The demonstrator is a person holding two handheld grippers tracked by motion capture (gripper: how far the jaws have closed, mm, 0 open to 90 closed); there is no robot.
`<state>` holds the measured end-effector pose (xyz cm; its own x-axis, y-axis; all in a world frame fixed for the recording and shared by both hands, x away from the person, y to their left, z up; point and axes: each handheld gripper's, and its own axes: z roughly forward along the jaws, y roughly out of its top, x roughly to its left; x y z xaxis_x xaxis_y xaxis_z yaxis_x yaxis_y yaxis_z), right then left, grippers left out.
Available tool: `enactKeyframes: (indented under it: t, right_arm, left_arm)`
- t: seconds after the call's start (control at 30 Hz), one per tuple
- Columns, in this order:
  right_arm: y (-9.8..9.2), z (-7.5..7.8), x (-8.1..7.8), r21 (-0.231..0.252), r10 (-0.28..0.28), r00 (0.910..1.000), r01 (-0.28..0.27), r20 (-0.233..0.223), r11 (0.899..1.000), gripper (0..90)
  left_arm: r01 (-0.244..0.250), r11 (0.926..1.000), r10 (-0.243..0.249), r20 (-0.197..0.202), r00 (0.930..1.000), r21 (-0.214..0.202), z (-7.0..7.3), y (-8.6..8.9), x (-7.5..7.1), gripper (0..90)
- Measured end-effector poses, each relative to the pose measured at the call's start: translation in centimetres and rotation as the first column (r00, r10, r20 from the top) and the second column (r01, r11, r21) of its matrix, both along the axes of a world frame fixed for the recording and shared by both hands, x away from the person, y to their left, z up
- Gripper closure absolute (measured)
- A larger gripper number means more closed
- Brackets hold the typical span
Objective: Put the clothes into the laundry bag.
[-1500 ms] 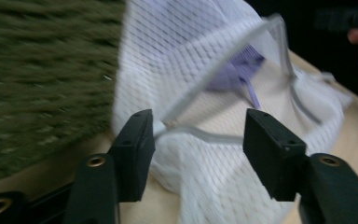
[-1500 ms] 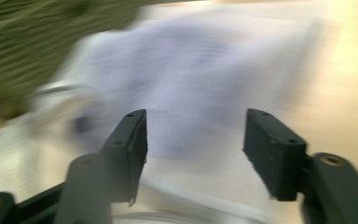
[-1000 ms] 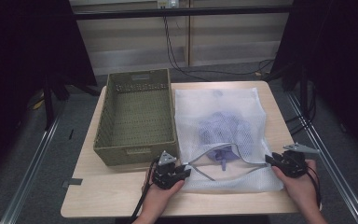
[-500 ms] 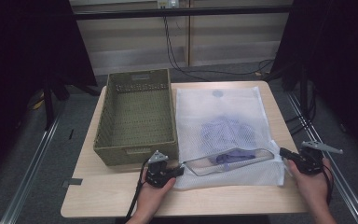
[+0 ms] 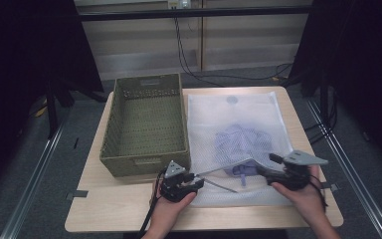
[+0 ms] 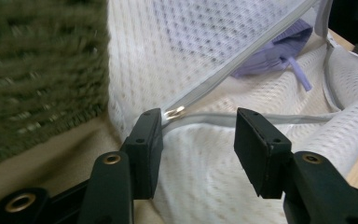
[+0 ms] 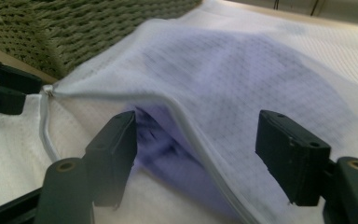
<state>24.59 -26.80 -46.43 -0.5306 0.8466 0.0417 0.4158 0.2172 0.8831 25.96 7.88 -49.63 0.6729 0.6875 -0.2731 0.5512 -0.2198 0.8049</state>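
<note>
**Opening the mesh bag's zippered mouth**

The white mesh laundry bag (image 5: 234, 129) lies on the right half of the table (image 5: 129, 209), just beside a woven basket (image 5: 146, 124); a purple garment (image 7: 177, 149) sits inside, near the mouth. The zipper edge (image 6: 242, 70) is raised above the lower lip. The step likely calls for lifting the upper edge high and steady so the garment can be reached. The left gripper (image 6: 198, 133) has its fingers spread, one touching the zipper's end; the right gripper (image 7: 196, 149) is likewise released, fingers straddling the raised edge.
</note>
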Motion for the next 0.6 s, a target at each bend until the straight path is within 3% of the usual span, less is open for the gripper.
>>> enactKeyframes:
  t: [0.03, 0.07, 0.13, 0.2, 0.23, 0.27, 0.3, 0.37, 0.43, 0.47, 0.5, 0.53, 0.57, 0.6]
  right_arm:
    - [1.2, 0.2, 0.4, -0.017, 0.001, 1.0, -0.001, 0.007, 1.0, 29.1]
    - [2.1, 0.3, 0.8, -0.022, 0.005, 0.9999, -0.004, 0.017, 1.0, 35.4]
    - [3.0, 0.4, 1.5, -0.018, 0.014, 0.9993, -0.014, 0.034, 1.0, 61.0]
    - [3.4, 0.3, 1.9, 0.013, 0.052, 0.9985, -0.052, 0.017, 0.999, 83.7]
    - [3.5, 0.3, 2.0, 0.028, 0.079, 0.9969, -0.079, 0.002, 0.996, 90.0]
    - [3.7, 0.3, 2.0, 0.037, 0.112, 0.9936, -0.112, -0.015, 0.993, 90.0]
    - [3.9, 0.3, 1.9, 0.039, 0.151, 0.988, -0.15, -0.031, 0.988, 90.0]
    - [4.3, 0.1, 1.5, 0.047, 0.227, 0.9725, -0.224, -0.054, 0.973, 90.0]
    - [4.6, -0.4, 1.4, 0.066, 0.306, 0.9459, -0.3, -0.107, 0.952, 90.0]
    - [4.8, -0.9, 1.5, 0.054, 0.328, 0.9315, -0.324, -0.157, 0.945, 90.0]
    - [5.0, -1.4, 1.6, 0.019, 0.329, 0.9267, -0.331, -0.181, 0.943, 90.0]
    - [5.1, -1.7, 1.4, -0.018, 0.305, 0.938, -0.312, -0.165, 0.95, 90.0]
    - [4.8, -1.7, 1.3, -0.006, 0.29, 0.9472, -0.294, -0.136, 0.956, 88.2]
    - [4.4, -1.4, 1.2, 0.001, 0.253, 0.964, -0.254, -0.081, 0.967, 78.3]
  left_arm:
    - [0.0, 1.0, 0.0, 0.032, 0.9995, 0.002, 0.5, -0.1, -0.6, 52.0]
    - [0.021, 0.9998, -0.022, 0.056, 0.9982, 0.004, 0.9, -0.3, -1.2, 52.1]
    - [0.1, 0.9949, -0.1, 0.055, 0.9934, 0.014, 1.1, -1.1, -2.2, 52.0]
    - [0.183, 0.9803, -0.185, 0.027, 0.9824, 0.076, 0.4, -2.6, -2.8, 53.2]
    - [0.207, 0.9706, -0.212, 0.026, 0.977, 0.123, 0.0, -3.3, -3.0, 54.5]
    - [0.218, 0.9639, -0.226, 0.034, 0.9736, 0.153, -0.3, -3.8, -3.2, 55.3]
    - [0.232, 0.9611, -0.238, 0.023, 0.9711, 0.151, -0.6, -4.3, -3.1, 56.5]
    - [0.243, 0.9517, -0.251, 0.016, 0.968, 0.187, -0.9, -5.0, -2.7, 60.3]
    - [0.214, 0.9629, -0.218, 0.005, 0.976, 0.165, -1.0, -5.2, -2.4, 67.2]
    - [0.206, 0.964, -0.21, 0.004, 0.9777, 0.168, -1.0, -5.2, -2.2, 70.4]
    - [0.219, 0.9588, -0.223, 0.005, 0.9747, 0.181, -0.9, -5.1, -2.1, 72.7]
    - [0.216, 0.9606, -0.219, -0.004, 0.9758, 0.175, -0.9, -5.1, -2.1, 73.0]
    - [0.212, 0.9644, -0.213, -0.01, 0.9769, 0.158, -1.0, -5.0, -2.0, 73.0]
    - [0.212, 0.9662, -0.212, -0.014, 0.9771, 0.147, -1.0, -5.0, -2.0, 73.0]
